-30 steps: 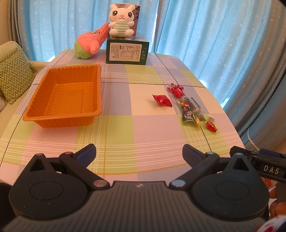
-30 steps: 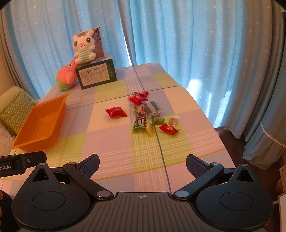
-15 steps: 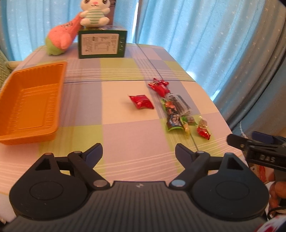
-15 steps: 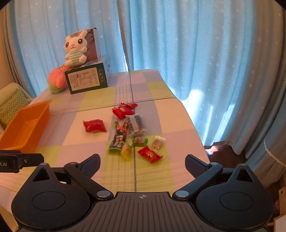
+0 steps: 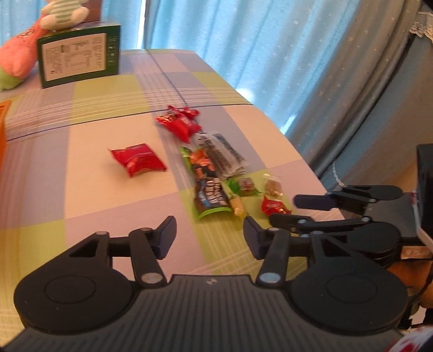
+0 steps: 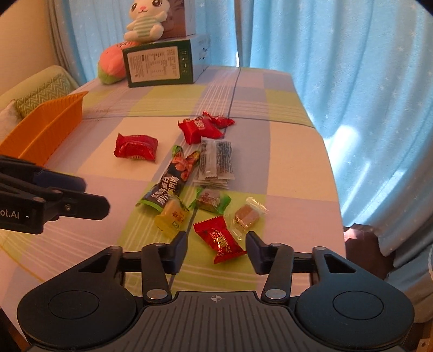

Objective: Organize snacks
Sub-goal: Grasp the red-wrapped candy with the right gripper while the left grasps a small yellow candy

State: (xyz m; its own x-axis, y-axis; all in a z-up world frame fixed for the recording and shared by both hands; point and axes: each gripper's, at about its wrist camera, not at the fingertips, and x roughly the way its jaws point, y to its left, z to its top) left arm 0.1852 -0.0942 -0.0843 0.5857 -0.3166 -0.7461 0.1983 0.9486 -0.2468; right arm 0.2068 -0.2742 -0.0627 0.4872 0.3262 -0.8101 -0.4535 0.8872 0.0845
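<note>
Wrapped snacks [image 6: 201, 173] loosely clustered flat on the checked tablecloth, orange tray [image 6: 46, 130] well apart.

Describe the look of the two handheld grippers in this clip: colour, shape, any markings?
Both, left gripper and right gripper, are matte black plastic: ribbed base, two round discs, linkage bars with silver rivets, dark blue finger pads. White lettering ending "ot.AI" marks the left one's side.

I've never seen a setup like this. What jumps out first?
A scatter of bright snacks on the checked table, the nearest a red candy just ahead of the right gripper, whose jaws have been closing with nothing gripped. An orange tray waits at the left edge, and a plush rabbit sits on a green box at the far end.
</note>
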